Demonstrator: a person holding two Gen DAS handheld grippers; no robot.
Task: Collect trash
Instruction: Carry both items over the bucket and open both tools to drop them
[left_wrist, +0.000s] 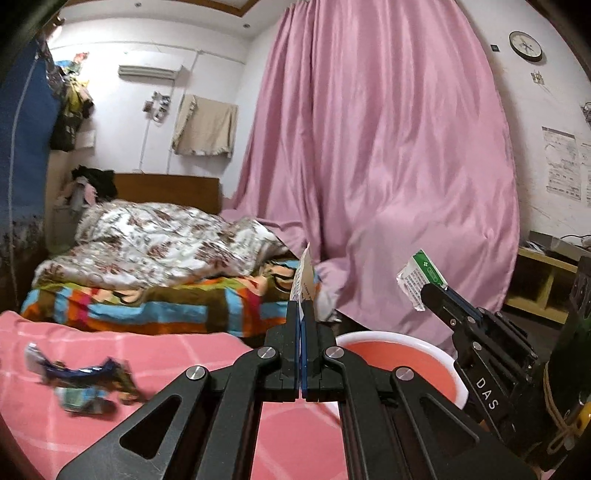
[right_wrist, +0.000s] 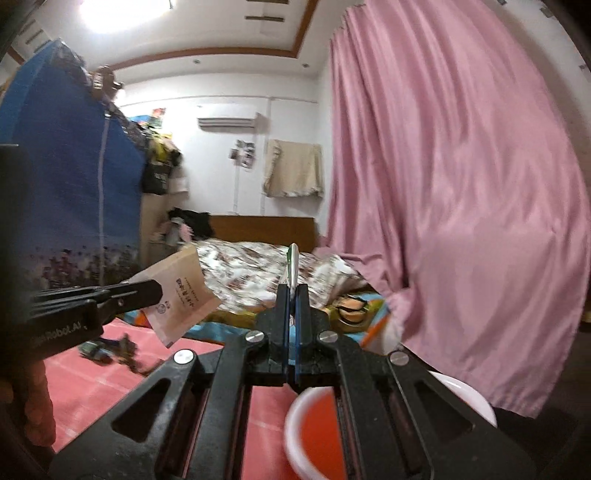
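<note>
Pink curtain (left_wrist: 388, 155) behind, bed (left_wrist: 155, 295) left. Pink surface (left_wrist: 147, 354) carries a white basin (left_wrist: 436, 354) and loose wrappers (left_wrist: 81, 384). Left hand-held gripper (left_wrist: 303, 314) clamped on a beige packet (right_wrist: 184, 291); right hand-held gripper (right_wrist: 291, 295) clamped on a green-white wrapper (left_wrist: 421, 277), above the basin.

Indoor light, moderately bright; ceiling lamp (right_wrist: 110, 11) blows out to white glare at top left of the right wrist view. Strong fisheye bending with dark vignette corners in both views. Motion blur smears the wrappers (left_wrist: 79, 384) and the basin (right_wrist: 314, 435); the curtain (left_wrist: 388, 147) looks soft.
</note>
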